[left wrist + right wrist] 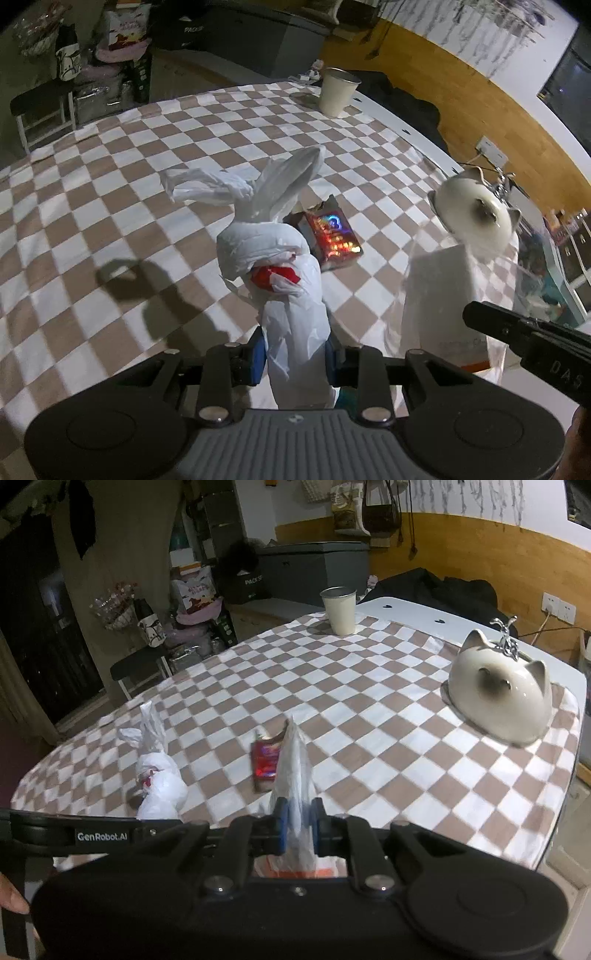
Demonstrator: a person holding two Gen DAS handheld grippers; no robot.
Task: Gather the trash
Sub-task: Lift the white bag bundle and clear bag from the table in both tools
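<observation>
Pinching soft plastic, the left gripper [295,354] clamps the knotted white bag [273,258] above the checked cloth [110,184], while the right gripper [297,825] grips a thin translucent bag [293,760]. Both look light, limp and slippery, best held at bunched necks; the shiny wrapper [332,236] lies loose between them.

Dim indoor light, hard shadows on the checked cloth [110,206], motion blur, strong fisheye bending at edges.

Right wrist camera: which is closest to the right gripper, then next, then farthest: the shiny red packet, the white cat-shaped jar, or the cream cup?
1. Shiny red packet, just ahead of the right gripper.
2. White cat-shaped jar, far right.
3. Cream cup, at the table's far edge.
</observation>
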